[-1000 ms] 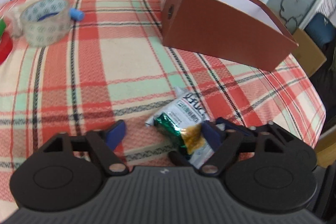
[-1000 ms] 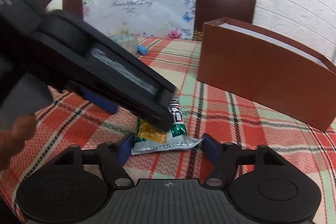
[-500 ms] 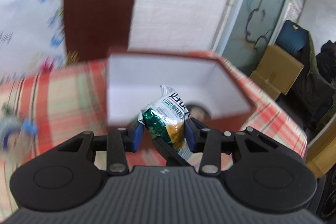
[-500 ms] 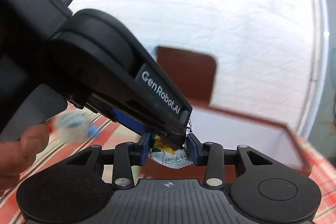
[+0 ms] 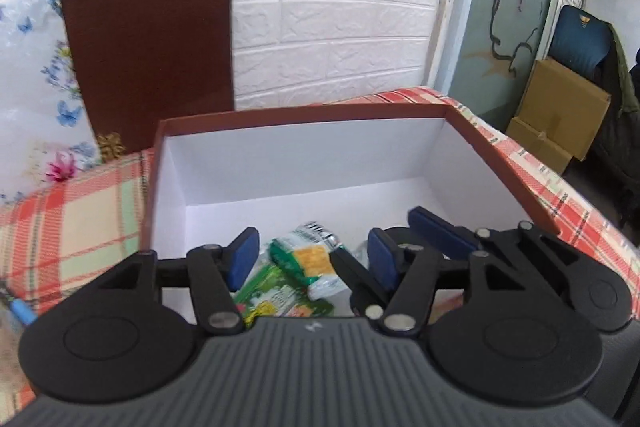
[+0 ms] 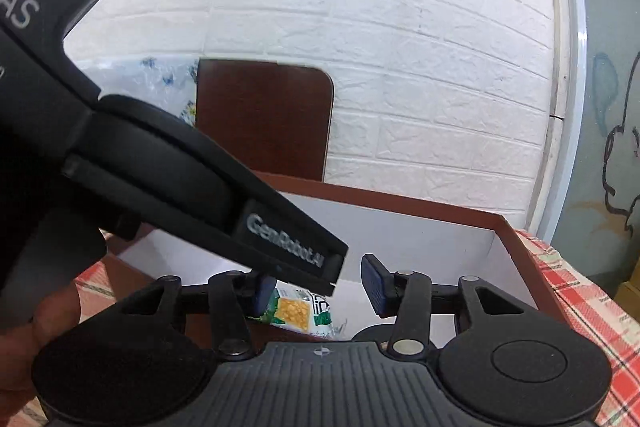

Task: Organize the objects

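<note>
An open brown box (image 5: 300,113) with a white inside stands on the plaid tablecloth (image 5: 80,219). A green and yellow snack packet (image 5: 308,259) lies loose inside it, beside another green packet (image 5: 276,295). My left gripper (image 5: 312,261) hangs over the box, its jaws opening, and neither pad touches the packet. In the right wrist view the packet (image 6: 298,313) lies low inside the box (image 6: 400,203). Just above it my right gripper (image 6: 318,287) is also opening, pads off the packet. The left gripper's body (image 6: 200,187) crosses that view.
A dark brown chair back (image 5: 148,55) stands behind the table against a white brick wall. Cardboard boxes (image 5: 560,115) and a blue chair sit on the floor to the right. A hand (image 6: 24,347) shows at the lower left.
Both grippers closed on the snack packet on the tablecloth and lifted it over the box. Their jaws have since widened, and the packet now lies inside the box.
</note>
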